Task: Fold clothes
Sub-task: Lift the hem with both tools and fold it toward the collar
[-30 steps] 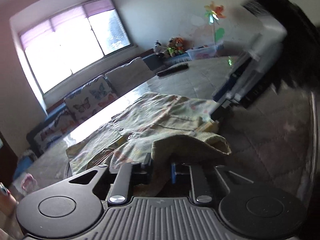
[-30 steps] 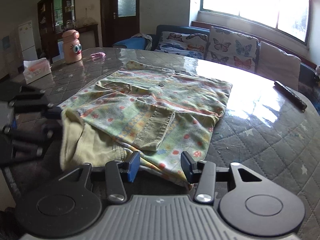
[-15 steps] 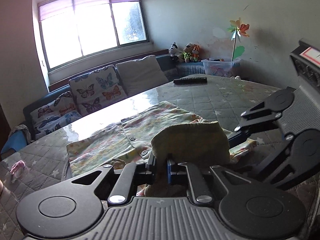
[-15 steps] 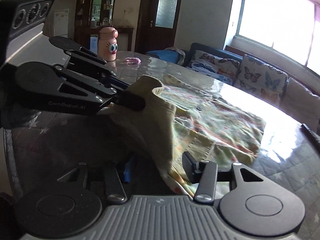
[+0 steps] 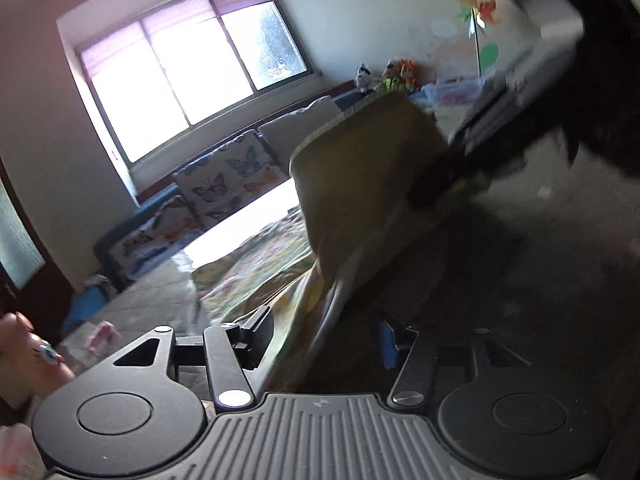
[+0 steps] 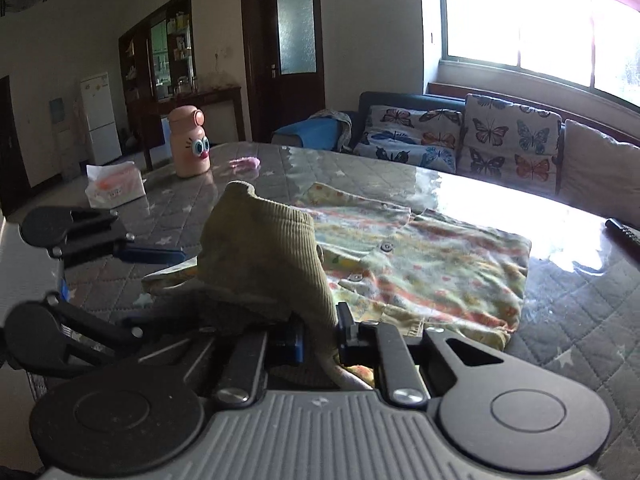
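Observation:
A floral children's jacket (image 6: 432, 268) with an olive corduroy lining lies folded on the quilted table (image 6: 580, 320). My right gripper (image 6: 320, 338) is shut on the jacket's lifted olive part (image 6: 276, 256) near its hem. My left gripper (image 5: 326, 334) is open, with a fold of the jacket (image 5: 360, 184) hanging between its fingers. In the left wrist view the right gripper (image 5: 480, 160) holds the raised cloth. In the right wrist view the left gripper (image 6: 120, 276) sits open at the left of the cloth.
A pink bottle with eyes (image 6: 188, 142), a tissue pack (image 6: 116, 188) and a pink small item (image 6: 245, 163) stand at the table's far left. A remote (image 6: 624, 232) lies at the right edge. A sofa with butterfly cushions (image 6: 460, 140) runs behind the table.
My left gripper has opened and let go of the jacket. My right gripper has closed on the cloth and holds it raised. Both views have shifted.

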Tool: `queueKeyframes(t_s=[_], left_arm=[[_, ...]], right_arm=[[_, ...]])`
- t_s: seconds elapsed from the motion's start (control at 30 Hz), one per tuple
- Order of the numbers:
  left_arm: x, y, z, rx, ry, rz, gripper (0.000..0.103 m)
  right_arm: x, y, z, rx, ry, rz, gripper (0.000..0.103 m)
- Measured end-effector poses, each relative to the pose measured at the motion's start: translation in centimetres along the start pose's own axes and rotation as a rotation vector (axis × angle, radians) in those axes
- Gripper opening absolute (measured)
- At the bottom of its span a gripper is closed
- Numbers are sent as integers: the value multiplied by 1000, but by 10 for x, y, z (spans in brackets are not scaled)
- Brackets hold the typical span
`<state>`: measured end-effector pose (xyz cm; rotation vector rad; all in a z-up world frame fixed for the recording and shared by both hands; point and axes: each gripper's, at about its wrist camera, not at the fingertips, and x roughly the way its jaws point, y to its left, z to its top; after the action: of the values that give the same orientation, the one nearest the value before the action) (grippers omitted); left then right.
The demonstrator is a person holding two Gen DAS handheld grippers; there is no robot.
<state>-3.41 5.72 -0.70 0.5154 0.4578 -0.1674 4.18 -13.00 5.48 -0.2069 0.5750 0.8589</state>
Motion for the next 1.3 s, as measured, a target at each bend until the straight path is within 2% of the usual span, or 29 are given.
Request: queueKeyframes(t_s=[0.1,0.2,0.3,0.47,0.67,0.8,1.07,1.3], left_arm=[[8,3,-7,28,23,40,56],[12,8,-11,31,44,62,23],[0,12,-8,8,27,54,12],[-35,12,1,-22,-20,41,10],[-96,6,13,-54,-67,-27,9],[-105,10,22,-64,-86,-30,9],[-55,44,45,-91,-70,0,9],[14,80,52,-143,33,-2,9]], right_arm=[[-3,1,0,2,-14,-8,11],[-5,1,-1,4,-27,-16,9],[-13,3,-2,6,-45,-16,9],[-43,10,-4,-18,-86,16,8],[-99,25,-9,-40,-108,55,8],[-112,27,-1,-62,-107,57,8],[-66,-9,45,-59,-84,36,8],[8,-46,74,-23,-6,27,8]])
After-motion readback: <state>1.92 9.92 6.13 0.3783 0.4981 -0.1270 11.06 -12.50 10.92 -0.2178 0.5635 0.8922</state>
